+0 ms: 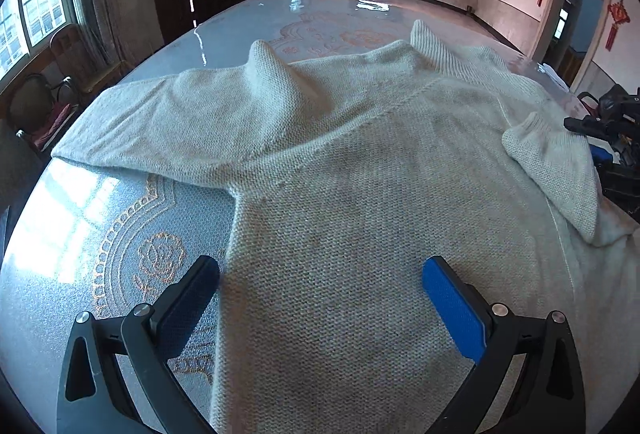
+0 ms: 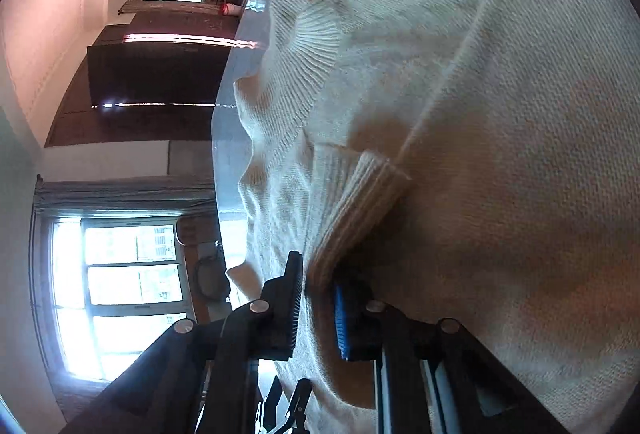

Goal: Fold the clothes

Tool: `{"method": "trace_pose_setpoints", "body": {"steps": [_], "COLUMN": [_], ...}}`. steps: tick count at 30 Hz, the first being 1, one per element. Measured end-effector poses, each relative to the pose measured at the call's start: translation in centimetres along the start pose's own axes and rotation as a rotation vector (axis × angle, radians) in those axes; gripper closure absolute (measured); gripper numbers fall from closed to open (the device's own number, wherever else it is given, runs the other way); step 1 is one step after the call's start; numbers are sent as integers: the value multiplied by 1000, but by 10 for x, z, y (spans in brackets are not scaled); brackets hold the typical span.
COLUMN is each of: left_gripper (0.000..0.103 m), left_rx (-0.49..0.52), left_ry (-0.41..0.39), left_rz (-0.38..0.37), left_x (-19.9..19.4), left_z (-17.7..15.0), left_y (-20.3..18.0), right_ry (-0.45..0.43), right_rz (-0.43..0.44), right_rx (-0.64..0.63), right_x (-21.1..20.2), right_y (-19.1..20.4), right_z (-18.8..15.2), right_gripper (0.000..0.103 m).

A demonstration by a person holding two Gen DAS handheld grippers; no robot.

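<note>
One cream knit sweater [image 1: 360, 162] lies spread on a glossy blue patterned table [image 1: 100, 234], one sleeve stretched left, ribbed collar at the far edge. Above its hem the left gripper [image 1: 320, 298] hovers, fingers wide apart. From the right wrist, the right gripper [image 2: 318, 310] pinches the ribbed cuff [image 2: 360, 206], folded over the coarse-knit body.

Cream knit sweater [image 1: 360, 170] lies spread on the table (1 sleeve folded inward).

Blue patterned table [image 1: 100, 234], wood chairs [image 1: 76, 54] by window [image 1: 40, 6], red knots [image 1: 618, 18].
</note>
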State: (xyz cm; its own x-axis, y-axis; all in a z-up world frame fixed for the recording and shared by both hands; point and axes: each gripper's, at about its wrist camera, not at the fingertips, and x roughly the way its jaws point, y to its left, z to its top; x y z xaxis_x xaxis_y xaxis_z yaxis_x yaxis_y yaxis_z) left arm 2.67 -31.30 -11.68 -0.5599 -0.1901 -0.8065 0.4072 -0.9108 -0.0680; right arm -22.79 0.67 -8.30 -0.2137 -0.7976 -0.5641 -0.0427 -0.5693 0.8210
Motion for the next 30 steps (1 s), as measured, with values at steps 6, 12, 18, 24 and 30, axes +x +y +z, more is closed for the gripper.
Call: {"method": "trace_pose_setpoints", "body": {"steps": [6, 12, 18, 24, 30], "left_gripper": [0, 0, 0, 0, 0], "left_rx": [-87, -109, -113, -17, 232], "left_ry": [-3, -7, -73, -151, -145], "left_rz": [7, 26, 11, 1, 97], "left_x": [-19, -25, -33, -24, 20], "left_z": [-10, -17, 2, 44, 89], "left_y": [28, 37, 28, -7, -67], "right_ry": [-57, 155, 107, -87, -79], "right_rz": [-214, -299, -275, -510, -656], "right_rx": [-697, -962, -1039, -807, -734], "right_x": [44, 103, 48, -32, -55], "right_y": [138, 154, 135, 64, 11], "right_z": [-70, -148, -153, -55, 11], "right_gripper": [89, 81, 77, 76, 76]}}
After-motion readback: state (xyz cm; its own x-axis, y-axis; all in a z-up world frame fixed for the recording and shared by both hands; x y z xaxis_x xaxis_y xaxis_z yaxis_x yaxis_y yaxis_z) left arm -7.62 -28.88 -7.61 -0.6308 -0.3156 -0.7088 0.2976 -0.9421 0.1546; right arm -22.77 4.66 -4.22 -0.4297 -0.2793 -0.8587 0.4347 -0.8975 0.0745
